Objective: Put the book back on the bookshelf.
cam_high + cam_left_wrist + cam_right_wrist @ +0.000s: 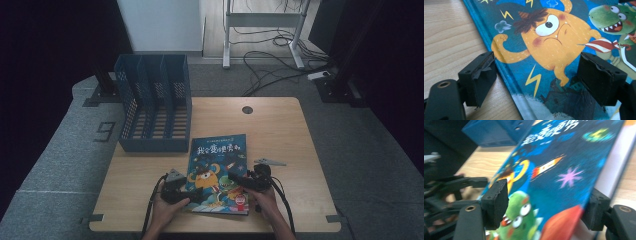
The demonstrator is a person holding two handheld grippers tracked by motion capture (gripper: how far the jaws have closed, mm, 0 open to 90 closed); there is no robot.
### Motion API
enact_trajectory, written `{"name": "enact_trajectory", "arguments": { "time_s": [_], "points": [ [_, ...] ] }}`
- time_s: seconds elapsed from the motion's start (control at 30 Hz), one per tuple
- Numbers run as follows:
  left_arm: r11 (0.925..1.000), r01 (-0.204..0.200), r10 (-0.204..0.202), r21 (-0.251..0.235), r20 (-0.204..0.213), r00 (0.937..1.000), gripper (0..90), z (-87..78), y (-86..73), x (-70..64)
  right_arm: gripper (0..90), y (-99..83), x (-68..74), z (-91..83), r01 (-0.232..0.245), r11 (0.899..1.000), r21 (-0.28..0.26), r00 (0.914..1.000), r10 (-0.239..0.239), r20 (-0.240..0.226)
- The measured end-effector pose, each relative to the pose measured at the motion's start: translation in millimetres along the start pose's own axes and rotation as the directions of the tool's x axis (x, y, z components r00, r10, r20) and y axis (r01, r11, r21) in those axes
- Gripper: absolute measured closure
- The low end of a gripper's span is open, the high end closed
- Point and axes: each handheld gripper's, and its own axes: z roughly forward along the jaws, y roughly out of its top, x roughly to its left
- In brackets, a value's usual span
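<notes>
Near the front edge of the table (300,130) we hold both grippers low over the picture book (220,150), our forearms coming in from the bottom of the high view and our hands wrapped around the handles. We keep the left gripper (181,192) at the book's near left corner, pointed across the cover toward the right. Its jaws stand wide apart: in the left gripper view one pad (480,75) sits over bare wood just beside the book's spine edge, the other pad (599,76) over the cover, and whether either touches we cannot tell. We hold the right gripper (239,181) at the book's near right side, pointed inward toward the left one. Its jaws are also spread wide, one pad (497,201) above the cover by the green dinosaur, the other pad (597,210) under the lifted right edge, so the book tilts up there. Behind the book, toward the table's far left, stands the blue file rack (152,107).
</notes>
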Motion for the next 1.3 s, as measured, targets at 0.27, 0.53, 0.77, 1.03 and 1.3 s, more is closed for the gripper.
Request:
{"name": "enact_trajectory", "arguments": {
  "time_s": [0.27, 0.53, 0.77, 1.03, 1.3],
  "points": [
    [1.0000, -0.001, 0.001, 0.001, -0.003, 1.0000, 15.7, 0.2, 0.0, -0.5, 32.2, 2.5, -8.1, 0.3, 0.015, 1.000, -0.017, 0.9999, -0.015, 0.007],
    [1.0000, -0.003, 0.003, 0.002, -0.001, 1.0000, 15.9, 0.0, 0.0, -0.2, 32.9, 7.1, -11.8, 3.1, 0.003, 1.000, -0.009, 1.0000, -0.003, -0.004],
    [0.9999, -0.010, 0.010, 0.005, -0.007, 0.9999, 16.0, 0.2, 0.1, -1.0, 33.0, 11.8, -15.5, 8.9, 0.019, 1.000, 0.009, 0.9996, -0.020, 0.020],
    [1.0000, 0.003, -0.003, -0.001, 0.010, 1.0000, 16.2, -0.7, -0.4, 1.1, 33.6, 24.7, -14.3, 23.5, 0.058, 0.998, 0.024, 0.9972, -0.059, 0.045],
    [1.0000, -0.008, 0.008, 0.004, -0.002, 1.0000, 16.2, -0.3, -0.2, -0.4, 38.9, 27.8, -21.5, 35.3, 0.060, 0.998, 0.021, 0.9973, -0.060, 0.041]
  ]
}}
